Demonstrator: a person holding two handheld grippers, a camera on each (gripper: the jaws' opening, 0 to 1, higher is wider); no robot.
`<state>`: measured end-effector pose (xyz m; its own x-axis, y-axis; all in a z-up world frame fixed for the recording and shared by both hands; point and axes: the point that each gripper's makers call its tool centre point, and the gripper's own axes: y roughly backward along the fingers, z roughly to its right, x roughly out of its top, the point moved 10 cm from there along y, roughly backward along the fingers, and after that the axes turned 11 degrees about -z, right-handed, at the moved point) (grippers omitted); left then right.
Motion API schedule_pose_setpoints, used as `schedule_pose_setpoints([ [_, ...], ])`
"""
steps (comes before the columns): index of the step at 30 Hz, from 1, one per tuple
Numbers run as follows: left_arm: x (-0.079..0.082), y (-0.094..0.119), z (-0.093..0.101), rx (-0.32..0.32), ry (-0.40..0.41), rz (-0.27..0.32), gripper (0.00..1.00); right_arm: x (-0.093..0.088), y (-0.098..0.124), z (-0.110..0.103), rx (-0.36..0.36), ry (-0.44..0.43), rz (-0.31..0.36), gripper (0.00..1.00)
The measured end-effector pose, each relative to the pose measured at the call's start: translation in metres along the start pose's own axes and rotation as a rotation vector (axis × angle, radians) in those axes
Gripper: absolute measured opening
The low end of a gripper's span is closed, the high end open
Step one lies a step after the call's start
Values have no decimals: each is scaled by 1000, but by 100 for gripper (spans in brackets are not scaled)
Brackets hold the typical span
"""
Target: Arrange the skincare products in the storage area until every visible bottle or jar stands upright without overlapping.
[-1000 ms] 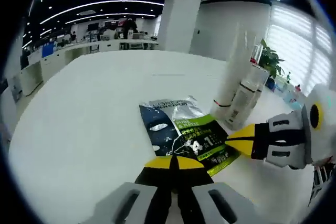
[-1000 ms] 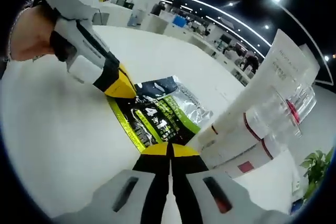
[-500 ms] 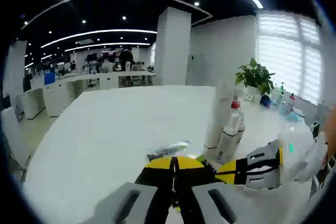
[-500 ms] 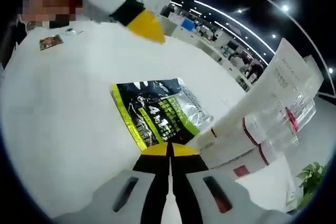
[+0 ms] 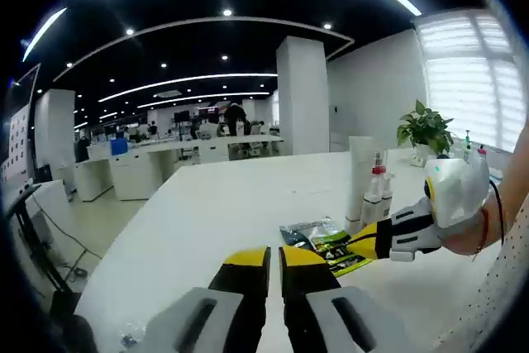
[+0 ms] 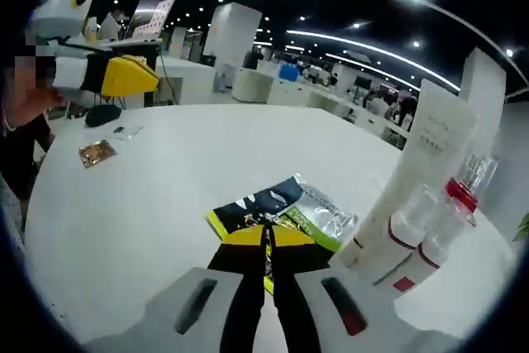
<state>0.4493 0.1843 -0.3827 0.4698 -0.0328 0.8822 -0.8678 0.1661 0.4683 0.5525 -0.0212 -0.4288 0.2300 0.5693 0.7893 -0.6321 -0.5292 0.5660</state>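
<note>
A black, green and silver sachet point(image 6: 285, 207) lies on the white table point(image 6: 149, 204) beside the upright products. My right gripper point(image 6: 266, 239) is shut on the sachet's near edge, and a green strip of it shows between the jaws. A tall white tube point(image 6: 434, 146) and clear bottles with red collars point(image 6: 417, 233) stand upright to the right of the sachet. In the left gripper view the sachet point(image 5: 318, 239), the tube point(image 5: 360, 173) and the right gripper point(image 5: 365, 241) sit ahead on the right. My left gripper point(image 5: 274, 258) is shut on nothing, raised and well back from them.
A small brown packet point(image 6: 97, 152), a clear scrap point(image 6: 126, 131) and a dark object point(image 6: 102, 113) lie at the table's far left. The left gripper point(image 6: 124, 74) hangs above them, with a person behind. A potted plant point(image 5: 426, 126) stands beyond the bottles.
My left gripper has drawn back and up, away from the sachet. The right gripper has stayed at the sachet's edge, with its view now lower and flatter over the table.
</note>
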Motion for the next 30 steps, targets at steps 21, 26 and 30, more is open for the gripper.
schedule_pose_setpoints([
  [21, -108, 70, -82, 369, 265, -264, 4, 57, -35, -67, 455, -200, 86, 28],
  [26, -115, 67, -83, 365, 282, -305, 4, 62, -42, -88, 516, -139, 45, 28],
  [30, -116, 66, -83, 359, 253, -310, 4, 65, -45, -99, 545, -119, 20, 28],
])
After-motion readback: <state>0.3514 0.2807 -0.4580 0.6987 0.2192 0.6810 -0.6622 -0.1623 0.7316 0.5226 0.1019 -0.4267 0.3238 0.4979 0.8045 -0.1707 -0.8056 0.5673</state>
